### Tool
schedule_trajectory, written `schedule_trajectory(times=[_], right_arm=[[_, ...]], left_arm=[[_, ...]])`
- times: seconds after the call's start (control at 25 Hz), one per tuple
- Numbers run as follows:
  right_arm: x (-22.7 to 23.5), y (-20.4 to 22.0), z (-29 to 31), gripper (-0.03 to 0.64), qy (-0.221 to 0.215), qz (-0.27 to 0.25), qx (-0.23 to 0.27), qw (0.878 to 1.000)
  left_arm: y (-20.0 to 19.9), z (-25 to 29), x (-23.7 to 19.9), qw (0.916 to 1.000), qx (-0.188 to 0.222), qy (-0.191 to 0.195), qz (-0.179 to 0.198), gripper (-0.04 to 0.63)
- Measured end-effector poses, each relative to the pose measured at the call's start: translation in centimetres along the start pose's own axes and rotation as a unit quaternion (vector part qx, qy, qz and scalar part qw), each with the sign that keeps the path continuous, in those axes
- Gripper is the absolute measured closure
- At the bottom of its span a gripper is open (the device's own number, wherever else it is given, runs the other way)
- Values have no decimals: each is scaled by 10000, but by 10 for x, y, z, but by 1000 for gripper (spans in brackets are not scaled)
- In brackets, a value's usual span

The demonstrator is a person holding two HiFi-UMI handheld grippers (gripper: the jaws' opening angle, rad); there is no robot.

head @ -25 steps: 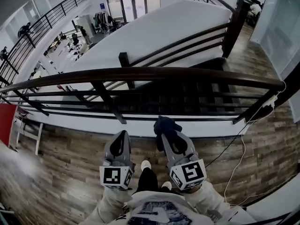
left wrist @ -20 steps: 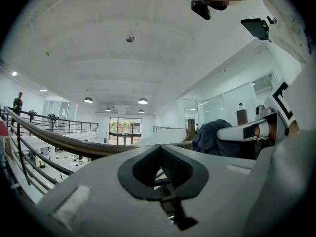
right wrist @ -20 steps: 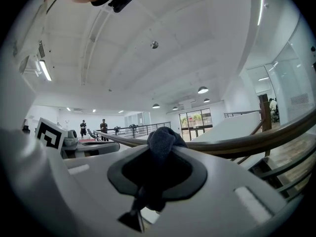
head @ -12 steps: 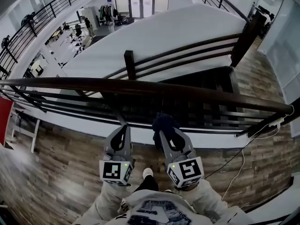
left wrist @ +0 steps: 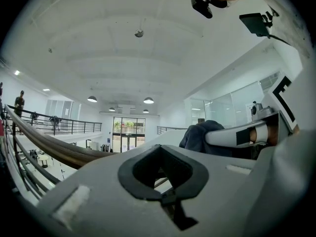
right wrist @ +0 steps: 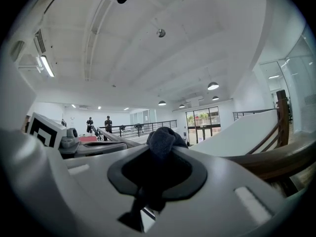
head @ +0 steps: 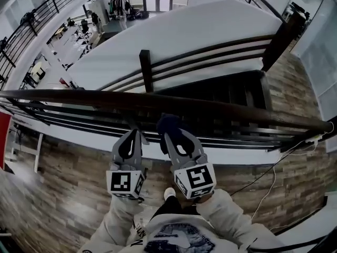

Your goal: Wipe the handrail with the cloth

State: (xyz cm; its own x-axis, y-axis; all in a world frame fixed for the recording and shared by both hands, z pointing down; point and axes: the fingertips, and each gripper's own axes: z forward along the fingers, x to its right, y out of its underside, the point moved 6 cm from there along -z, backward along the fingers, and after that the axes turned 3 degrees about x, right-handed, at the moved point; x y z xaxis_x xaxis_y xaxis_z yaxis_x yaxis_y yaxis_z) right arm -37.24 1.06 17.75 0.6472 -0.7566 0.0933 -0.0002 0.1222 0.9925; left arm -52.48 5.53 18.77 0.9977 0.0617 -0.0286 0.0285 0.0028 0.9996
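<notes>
Pinching a bunched dark cloth (head: 169, 123), the right gripper (head: 170, 132) sits at the handrail (head: 237, 112) — contact unclear; the left gripper (head: 131, 137) is closed, empty. Risk: a shallow pinch drops the cloth into the stairwell (head: 221, 91).

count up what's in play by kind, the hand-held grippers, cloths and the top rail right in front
hand-held grippers: 2 (left hand-held gripper, right hand-held gripper)
dark cloth: 1
handrail: 1
total: 4
</notes>
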Motion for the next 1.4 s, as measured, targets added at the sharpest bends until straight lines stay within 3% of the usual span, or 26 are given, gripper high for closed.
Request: schedule_trajectory(times=[0.8,1.16,1.4], right_arm=[[-28,15,130,546,-257,145,-149,9995],[-28,36,152,546,-156,174,-685,9974],[-19,39,146,547,7,129,-760,9970]], left_arm=[[5,39,-56,9991,-46,-427,62,600],[8,31,-66,9979,-113,-632,-83,600],[9,31,-58,9982,-137,-578,-107,600]])
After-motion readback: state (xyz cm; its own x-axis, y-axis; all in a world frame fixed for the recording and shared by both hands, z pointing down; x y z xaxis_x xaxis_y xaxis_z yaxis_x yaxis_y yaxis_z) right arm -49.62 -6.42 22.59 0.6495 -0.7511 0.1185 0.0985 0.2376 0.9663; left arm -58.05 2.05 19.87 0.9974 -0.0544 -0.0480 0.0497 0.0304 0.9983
